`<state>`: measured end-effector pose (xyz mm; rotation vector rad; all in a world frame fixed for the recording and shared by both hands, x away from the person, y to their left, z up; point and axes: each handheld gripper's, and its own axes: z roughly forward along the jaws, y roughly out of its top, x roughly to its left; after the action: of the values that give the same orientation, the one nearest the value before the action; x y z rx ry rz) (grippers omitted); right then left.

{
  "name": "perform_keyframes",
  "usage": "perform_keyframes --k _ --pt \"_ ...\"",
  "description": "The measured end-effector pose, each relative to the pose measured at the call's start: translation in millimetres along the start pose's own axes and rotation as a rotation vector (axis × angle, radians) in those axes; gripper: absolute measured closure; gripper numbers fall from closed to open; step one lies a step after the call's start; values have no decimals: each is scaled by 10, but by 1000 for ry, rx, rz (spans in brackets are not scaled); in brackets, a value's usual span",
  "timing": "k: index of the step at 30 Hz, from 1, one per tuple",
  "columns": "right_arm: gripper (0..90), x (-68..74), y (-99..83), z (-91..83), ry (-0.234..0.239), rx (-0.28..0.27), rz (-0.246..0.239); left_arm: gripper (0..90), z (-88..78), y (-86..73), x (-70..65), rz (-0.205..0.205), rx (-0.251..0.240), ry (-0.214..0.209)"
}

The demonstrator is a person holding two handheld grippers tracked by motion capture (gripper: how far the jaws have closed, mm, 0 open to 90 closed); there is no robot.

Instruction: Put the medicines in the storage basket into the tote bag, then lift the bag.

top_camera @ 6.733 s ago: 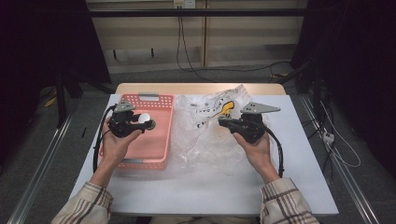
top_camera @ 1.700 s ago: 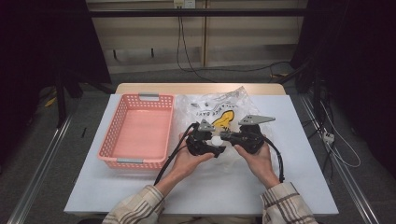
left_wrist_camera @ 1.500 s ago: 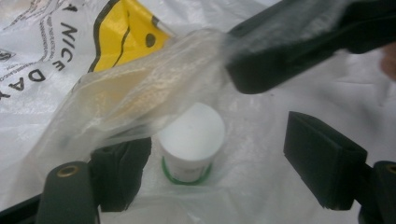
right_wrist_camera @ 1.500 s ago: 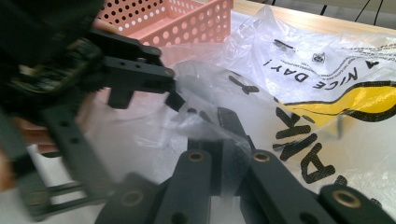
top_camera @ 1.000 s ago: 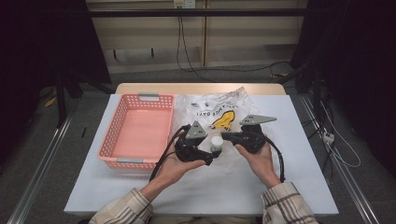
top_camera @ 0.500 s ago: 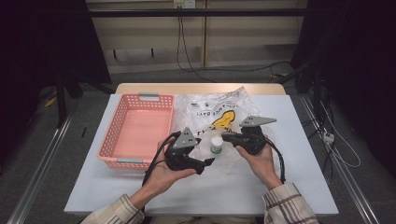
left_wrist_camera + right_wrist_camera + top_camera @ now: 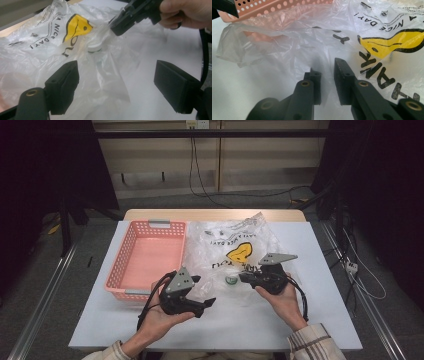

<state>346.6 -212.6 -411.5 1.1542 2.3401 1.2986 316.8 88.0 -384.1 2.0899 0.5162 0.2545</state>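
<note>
1. A thin, clear plastic carrier bag (image 7: 235, 251) printed with a yellow smiley face and black lettering lies crumpled on the white table (image 7: 310, 320), just beside a salmon-pink perforated plastic basket (image 7: 150, 255) on the person's left.
2. A small white bottle with a green-ringed cap (image 7: 231, 281) lies on its side inside the bag near its near edge, between the two tongs; in the left gripper view it (image 7: 95, 46) shows through the film.
3. The left gripper (image 7: 207, 304) is held low over the table in front of the basket, just off the bag's near corner. Its jaws stand wide apart with nothing clamped; in the left gripper view loose bag film lies between them, untouched by the pads.
4. The right gripper (image 7: 242, 278) points at the bottle from the right. Its jaws have just been opening: in the right gripper view a narrow gap shows between them, with bag film lying ahead of and under the tips. In the left gripper view its tips (image 7: 117, 23) sit against the bag just beside the bottle's cap.
</note>
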Motion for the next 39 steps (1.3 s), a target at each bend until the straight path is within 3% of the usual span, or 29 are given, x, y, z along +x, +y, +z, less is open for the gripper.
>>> perform_keyframes --k 9,14,17,21,27,30,39 --pt "505 55 -96 -182 -38 -17 0 194 -61 -210 -41 -8 19 7" --pt "342 75 -149 -323 -87 -16 33 191 -63 -317 -121 -9 29 20" --pt "277 86 -165 -439 -123 -37 39 191 -51 -362 -125 -11 43 4" --pt "231 57 -201 -556 -159 -58 50 190 -75 -363 -149 6 25 2" --pt "218 1 -319 -721 -201 -92 73 158 -150 -413 -151 -23 22 18" --pt "221 -21 -379 -802 -229 -93 88 158 -182 -447 -168 -24 23 28" --pt "197 -114 -570 -911 -272 -64 116 240 -147 -511 -133 -32 39 -4"
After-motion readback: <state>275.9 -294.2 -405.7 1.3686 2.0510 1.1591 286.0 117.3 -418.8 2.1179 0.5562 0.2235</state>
